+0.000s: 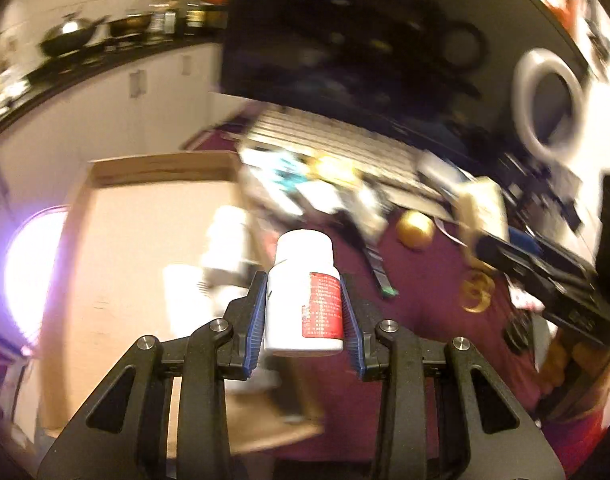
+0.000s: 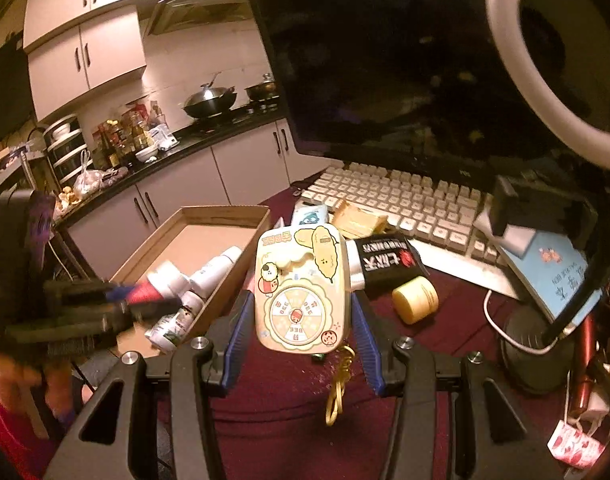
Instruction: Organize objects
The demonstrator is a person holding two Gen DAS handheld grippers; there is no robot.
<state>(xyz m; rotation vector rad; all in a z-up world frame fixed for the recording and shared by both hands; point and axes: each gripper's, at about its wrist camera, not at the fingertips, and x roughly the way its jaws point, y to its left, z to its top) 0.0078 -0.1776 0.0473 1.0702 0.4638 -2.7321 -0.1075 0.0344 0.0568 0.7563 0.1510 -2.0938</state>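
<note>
My left gripper [image 1: 303, 312] is shut on a white pill bottle [image 1: 305, 292] with a red label, held upright in the air by the right edge of an open cardboard box [image 1: 145, 260]. The box holds several white bottles [image 2: 193, 280]. In the right wrist view the left gripper [image 2: 141, 296] carries the bottle over the box. My right gripper [image 2: 299, 312] holds a cream cartoon toy [image 2: 301, 292] with a spinner wheel between its blue pads, above the maroon cloth; a gold chain [image 2: 339, 384] hangs from it.
On the maroon cloth [image 2: 289, 412] lie a yellow jar [image 2: 415, 298], a black packet [image 2: 385, 260], small packets and a white keyboard [image 2: 405, 204]. A dark monitor [image 2: 385, 60], a ring light [image 2: 545, 60] and a phone on a stand [image 2: 553, 280] are at the back right.
</note>
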